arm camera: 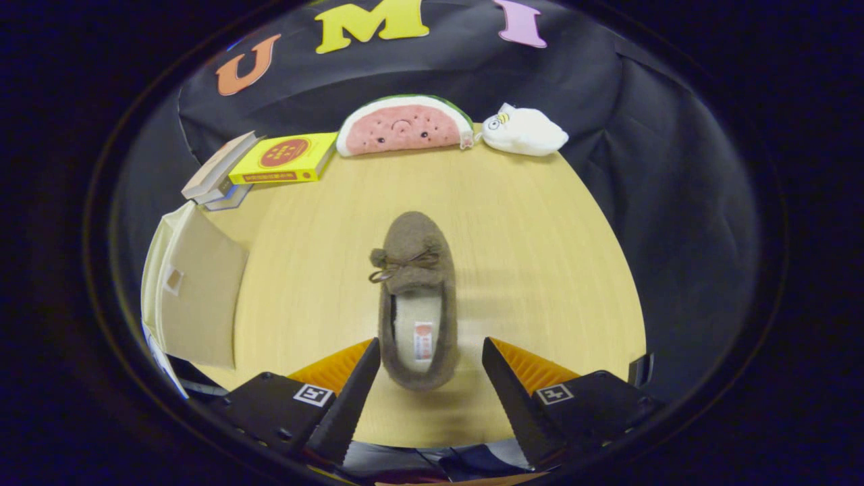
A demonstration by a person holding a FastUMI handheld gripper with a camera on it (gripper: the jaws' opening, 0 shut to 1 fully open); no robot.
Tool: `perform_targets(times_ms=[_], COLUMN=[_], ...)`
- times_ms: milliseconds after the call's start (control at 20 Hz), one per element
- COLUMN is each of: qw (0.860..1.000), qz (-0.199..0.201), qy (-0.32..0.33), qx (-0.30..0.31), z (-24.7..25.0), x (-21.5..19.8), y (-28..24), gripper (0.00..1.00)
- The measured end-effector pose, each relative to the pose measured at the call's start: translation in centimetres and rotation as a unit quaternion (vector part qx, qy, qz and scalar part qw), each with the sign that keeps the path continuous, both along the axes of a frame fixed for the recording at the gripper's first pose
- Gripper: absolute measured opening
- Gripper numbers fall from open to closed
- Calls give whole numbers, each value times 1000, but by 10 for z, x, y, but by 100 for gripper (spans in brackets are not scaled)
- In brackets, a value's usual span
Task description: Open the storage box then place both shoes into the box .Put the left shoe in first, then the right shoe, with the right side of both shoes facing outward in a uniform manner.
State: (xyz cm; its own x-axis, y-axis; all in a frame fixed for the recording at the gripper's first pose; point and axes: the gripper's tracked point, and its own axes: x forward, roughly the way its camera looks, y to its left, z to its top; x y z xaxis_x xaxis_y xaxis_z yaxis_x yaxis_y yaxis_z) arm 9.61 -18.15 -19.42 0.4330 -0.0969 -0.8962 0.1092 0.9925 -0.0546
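Shoe [416,297] first: I see one fuzzy brown slipper lying flat on the wooden table [540,256], toe pointing to 12 o'clock and heel toward me. It has a little bow on top and a pale inside with a small tag.

My gripper [430,354] is wide open. The heel of the shoe sits between the two fingers, closer to the left finger [356,391], which looks like it is just beside the heel (I cannot tell if it is touching). The right finger [507,388] is a bit apart from the shoe. Nothing is being squeezed.

At about 9 o'clock from the shoe is the storage box [196,297], pale and cream, at the table's side. I cannot tell if its flap is open.

At about 11 o'clock, far back, is a stack of books [266,165] with a yellow one on top. At 12 o'clock, by the wall, is a watermelon slice toy [405,126] with a face. Just beside it, at 1 o'clock, is a white plush toy [525,131].
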Motion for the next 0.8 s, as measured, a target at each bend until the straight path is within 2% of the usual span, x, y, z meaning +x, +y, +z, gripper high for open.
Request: perform_targets(times_ms=[250, 450, 550, 700, 800], qw=[1000, 999, 998, 996, 996], qz=[-3, 16, 13, 20, 15], qy=[24, 41, 61, 73, 80], qx=[-3, 11, 15, 47, 42], z=[-27, -46, -58, -70, -63], x=[15, 30, 32, 34, 32], y=[-24, -22, -22, -15, -15], gripper=[92, 78, 75, 53, 14])
